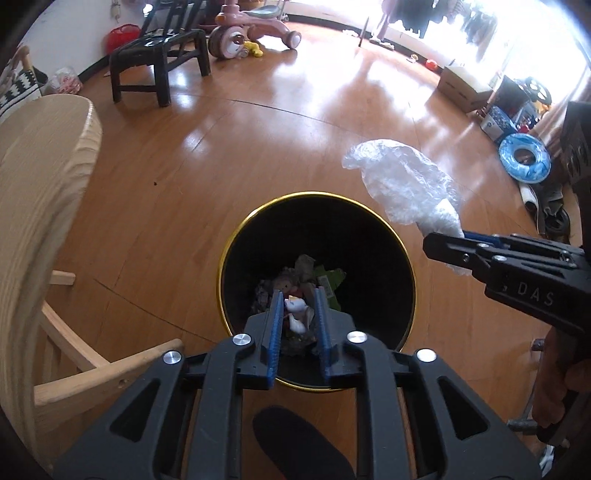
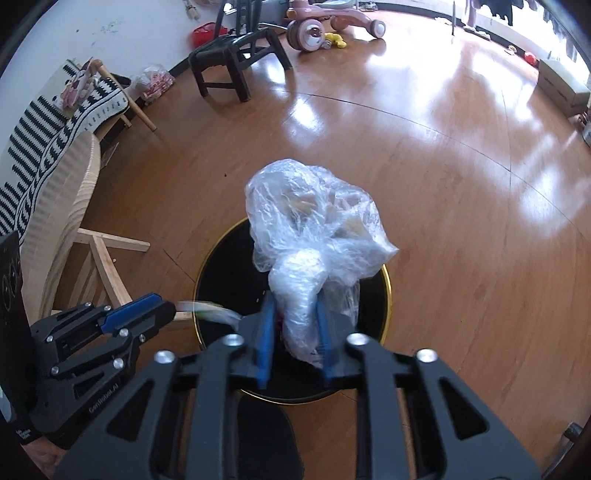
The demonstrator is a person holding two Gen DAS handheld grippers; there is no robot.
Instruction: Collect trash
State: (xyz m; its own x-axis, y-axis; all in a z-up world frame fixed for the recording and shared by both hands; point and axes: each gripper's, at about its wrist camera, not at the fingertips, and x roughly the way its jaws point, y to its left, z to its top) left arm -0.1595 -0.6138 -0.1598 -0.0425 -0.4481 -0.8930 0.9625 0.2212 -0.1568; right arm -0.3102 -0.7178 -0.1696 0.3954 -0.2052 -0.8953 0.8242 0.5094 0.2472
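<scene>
A black trash bin with a gold rim (image 1: 236, 236) stands on the wooden floor, with mixed trash (image 1: 299, 284) at its bottom. My left gripper (image 1: 299, 302) hangs over the bin, open and empty; a blurred scrap (image 2: 210, 310) shows just off its tip (image 2: 162, 310) in the right wrist view. My right gripper (image 2: 295, 317) is shut on a crumpled clear plastic bag (image 2: 314, 221) and holds it above the bin's rim (image 2: 388, 288). In the left wrist view the bag (image 1: 402, 181) sticks out of the right gripper (image 1: 439, 247) just right of the bin.
A light wooden chair (image 1: 44, 206) stands close on the left. A black chair (image 1: 159, 55) and a pink ride-on toy (image 1: 251, 29) stand at the far wall. Boxes and toys (image 1: 517, 122) line the right side. A dark slipper (image 1: 295, 443) lies under the grippers.
</scene>
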